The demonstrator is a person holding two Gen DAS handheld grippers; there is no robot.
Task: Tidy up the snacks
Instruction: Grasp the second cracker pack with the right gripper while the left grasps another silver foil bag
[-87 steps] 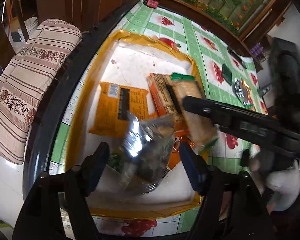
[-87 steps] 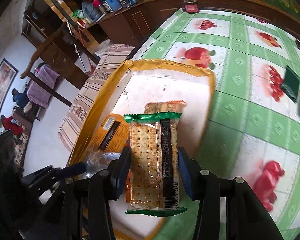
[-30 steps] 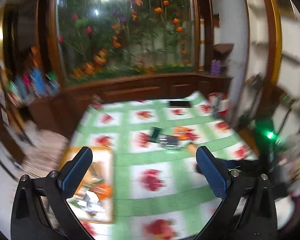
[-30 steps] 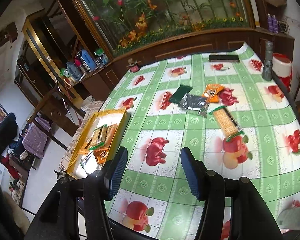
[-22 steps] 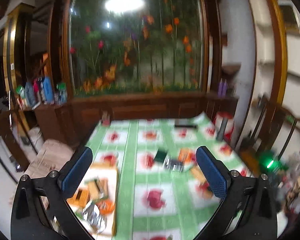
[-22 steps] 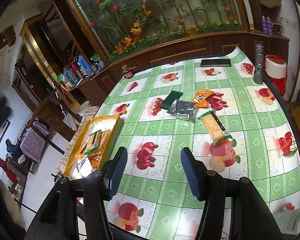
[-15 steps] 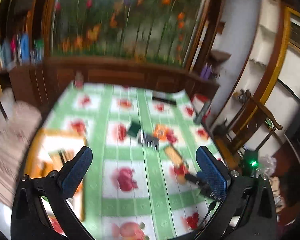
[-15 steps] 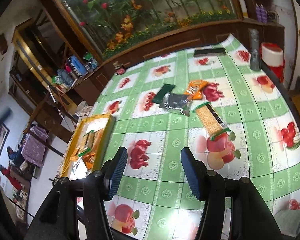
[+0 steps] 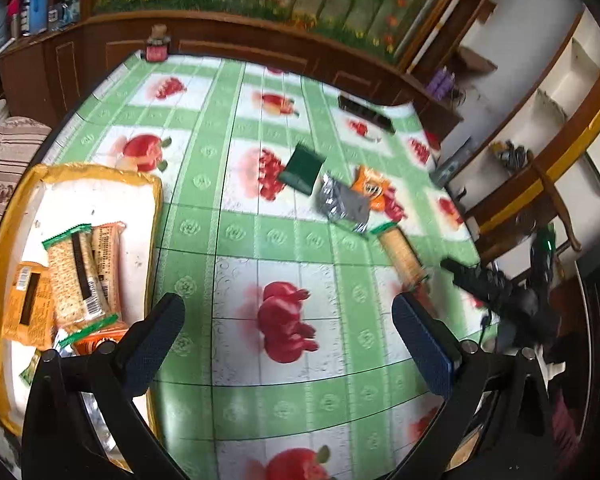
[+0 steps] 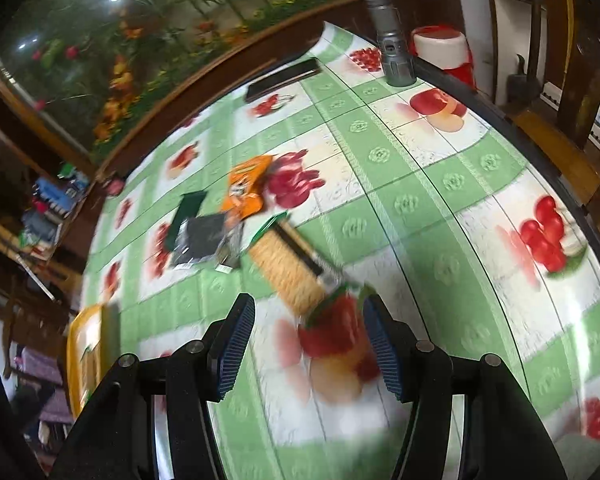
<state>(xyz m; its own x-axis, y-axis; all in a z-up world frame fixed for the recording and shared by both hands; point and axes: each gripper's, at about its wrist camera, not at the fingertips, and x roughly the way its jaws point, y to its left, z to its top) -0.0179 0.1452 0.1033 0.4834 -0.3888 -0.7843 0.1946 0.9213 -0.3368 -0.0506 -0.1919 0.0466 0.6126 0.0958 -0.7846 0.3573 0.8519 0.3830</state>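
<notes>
A yellow-rimmed tray [image 9: 156, 200] at the table's left holds several snack packs, among them a green-ended cracker pack [image 9: 74, 276] and an orange pack [image 9: 26, 308]. On the cloth lie a cracker pack [image 10: 292, 268], a silver-black pouch [image 10: 200, 240], an orange pouch [image 10: 246, 192] and a dark green packet [image 10: 188, 210]. My right gripper [image 10: 308, 344] is open and empty, just short of the cracker pack's near end. My left gripper [image 9: 288, 344] is open and empty above the table's middle. The right gripper also shows in the left wrist view [image 9: 480, 280] by the cracker pack [image 9: 400, 254].
The table has a green checked fruit cloth [image 9: 284, 236]. A grey flashlight [image 10: 392, 48] stands at the far right edge, a flat black item [image 10: 284, 78] lies at the far side, a small jar [image 9: 158, 46] at the far left corner. A wooden chair [image 9: 540, 184] stands right.
Both grippers let go of their snacks into the tray and swung away. The right gripper has dropped towards the cracker pack on the cloth. The left gripper now looks down over the table's middle.
</notes>
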